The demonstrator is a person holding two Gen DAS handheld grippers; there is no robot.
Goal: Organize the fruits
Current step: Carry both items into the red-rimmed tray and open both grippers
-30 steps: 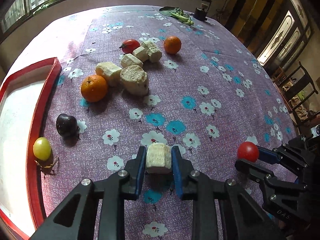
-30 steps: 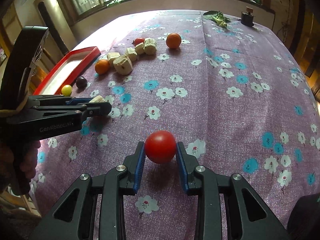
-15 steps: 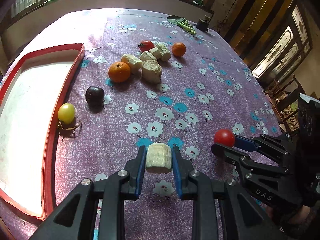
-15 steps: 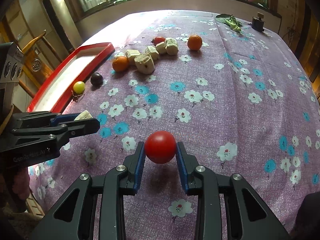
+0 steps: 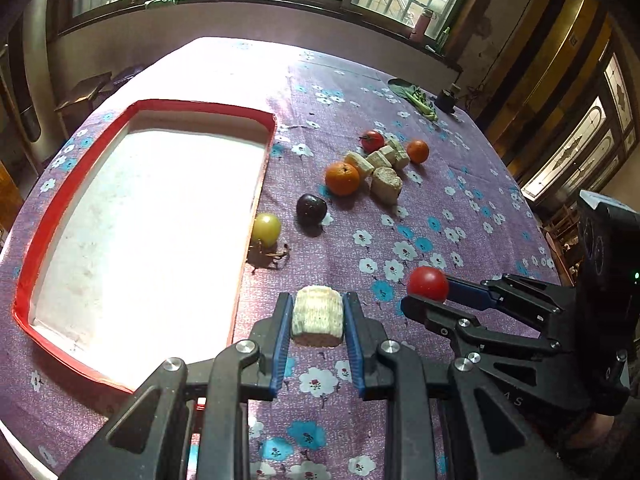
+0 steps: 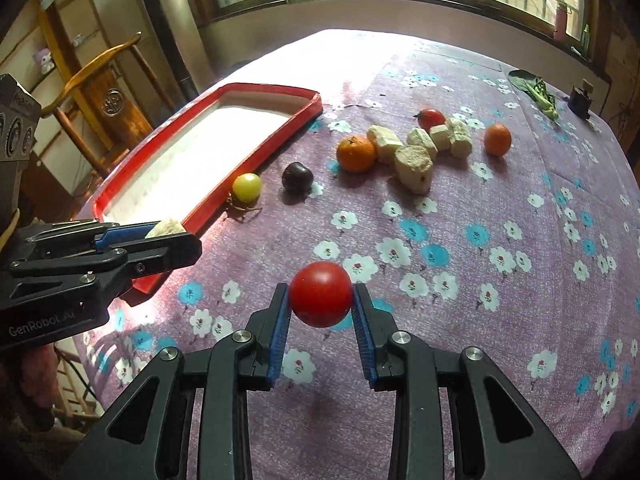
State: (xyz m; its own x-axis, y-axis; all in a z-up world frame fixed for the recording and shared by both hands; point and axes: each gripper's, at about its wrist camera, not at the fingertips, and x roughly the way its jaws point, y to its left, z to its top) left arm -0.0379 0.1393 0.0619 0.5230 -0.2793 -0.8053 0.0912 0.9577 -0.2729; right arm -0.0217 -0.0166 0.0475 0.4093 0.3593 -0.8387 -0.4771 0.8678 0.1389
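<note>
My left gripper (image 5: 318,316) is shut on a pale banana chunk (image 5: 318,315) and holds it above the cloth, just right of the red-rimmed white tray (image 5: 256,184). My right gripper (image 6: 321,308) is shut on a red tomato (image 6: 321,294) above the table; it shows in the left wrist view (image 5: 427,284) too. On the cloth lie a yellow fruit (image 5: 266,229), a dark plum (image 5: 311,209), an orange (image 5: 342,178), several banana chunks (image 5: 386,184), a small tomato (image 5: 372,141) and a second orange (image 5: 417,151).
The table has a purple flowered cloth (image 6: 500,260). Green leaves (image 6: 538,92) and a small dark object (image 6: 580,98) lie at the far right. A wooden chair (image 6: 104,96) stands beyond the tray. A dried stem (image 5: 272,254) lies by the yellow fruit.
Both grippers have pulled back and left with their loads. The left gripper with the banana chunk now sits beside the tray's near corner; the tomato has followed leftward.
</note>
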